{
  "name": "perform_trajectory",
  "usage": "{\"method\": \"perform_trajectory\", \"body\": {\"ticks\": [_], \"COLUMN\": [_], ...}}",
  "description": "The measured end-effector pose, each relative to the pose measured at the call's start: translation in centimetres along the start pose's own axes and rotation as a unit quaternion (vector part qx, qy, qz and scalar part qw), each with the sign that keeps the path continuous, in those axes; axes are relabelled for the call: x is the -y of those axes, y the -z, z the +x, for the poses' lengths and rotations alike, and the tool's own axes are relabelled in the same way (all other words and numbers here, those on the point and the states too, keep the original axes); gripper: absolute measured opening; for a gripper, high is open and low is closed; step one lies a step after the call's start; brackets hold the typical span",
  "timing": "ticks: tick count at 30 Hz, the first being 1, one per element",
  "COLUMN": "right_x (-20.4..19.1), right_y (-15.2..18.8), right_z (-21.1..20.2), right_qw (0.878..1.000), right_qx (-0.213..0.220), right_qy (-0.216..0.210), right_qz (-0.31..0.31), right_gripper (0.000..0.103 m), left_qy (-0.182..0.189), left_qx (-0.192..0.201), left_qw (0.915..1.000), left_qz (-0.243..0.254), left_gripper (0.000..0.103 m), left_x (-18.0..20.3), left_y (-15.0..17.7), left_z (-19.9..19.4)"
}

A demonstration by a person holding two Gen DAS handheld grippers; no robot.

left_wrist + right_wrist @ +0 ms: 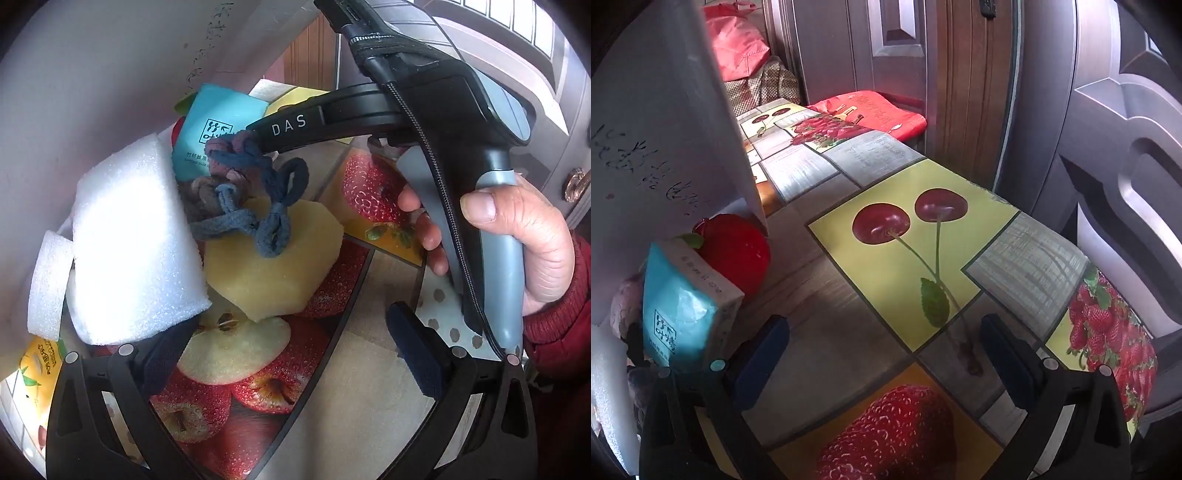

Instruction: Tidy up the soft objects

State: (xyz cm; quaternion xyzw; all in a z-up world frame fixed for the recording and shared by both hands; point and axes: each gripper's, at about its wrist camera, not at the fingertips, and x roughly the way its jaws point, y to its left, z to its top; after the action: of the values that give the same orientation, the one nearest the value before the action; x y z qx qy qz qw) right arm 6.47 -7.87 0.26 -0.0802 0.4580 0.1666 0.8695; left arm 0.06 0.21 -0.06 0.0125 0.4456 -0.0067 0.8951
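In the left wrist view, a big white foam block (129, 251) leans against a smaller foam piece (48, 284) at the left. A yellow sponge (273, 258) lies beside it under a blue and pink knotted rope (251, 192). Behind these stands a blue tissue pack (218, 125). My left gripper (291, 354) is open, and the foam's lower corner lies just over its left fingertip. A hand (517, 240) holds the right gripper, whose black finger (288, 125) reaches over the rope. My right gripper (886, 358) is open above bare tablecloth, with the tissue pack (679, 306) to its left.
A white board (665, 129) with handwriting walls off the left side. A red apple-shaped object (738, 251) sits behind the tissue pack. The fruit-print tablecloth (923, 258) ends at a rounded edge (1126, 332) on the right, close to a metal door. A red bag (875, 110) lies at the far end.
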Motion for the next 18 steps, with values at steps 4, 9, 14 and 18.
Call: {"method": "perform_trajectory", "body": {"ticks": [4, 9, 14, 18], "right_x": [-0.2, -0.2, -1.3, -0.6], "right_y": [0.0, 0.0, -0.3, 0.0], "right_z": [0.1, 0.2, 0.1, 0.0], "right_qw": [1.000, 1.000, 1.000, 1.000], "right_qx": [0.001, 0.001, 0.001, 0.000], "right_qy": [0.001, 0.001, 0.001, 0.003], "right_qz": [0.001, 0.000, 0.002, -0.002], "right_gripper": [0.103, 0.103, 0.103, 0.103], "left_qy": [0.000, 0.000, 0.000, 0.000], "left_qx": [0.000, 0.000, 0.000, 0.000], "left_qw": [1.0000, 1.0000, 1.0000, 1.0000], "left_qz": [0.000, 0.000, 0.000, 0.000], "left_gripper": [0.102, 0.102, 0.102, 0.102], "left_x": [0.0, 0.0, 0.0, 0.0], "left_y": [0.0, 0.0, 0.0, 0.0], "left_z": [0.0, 0.0, 0.0, 0.0]}}
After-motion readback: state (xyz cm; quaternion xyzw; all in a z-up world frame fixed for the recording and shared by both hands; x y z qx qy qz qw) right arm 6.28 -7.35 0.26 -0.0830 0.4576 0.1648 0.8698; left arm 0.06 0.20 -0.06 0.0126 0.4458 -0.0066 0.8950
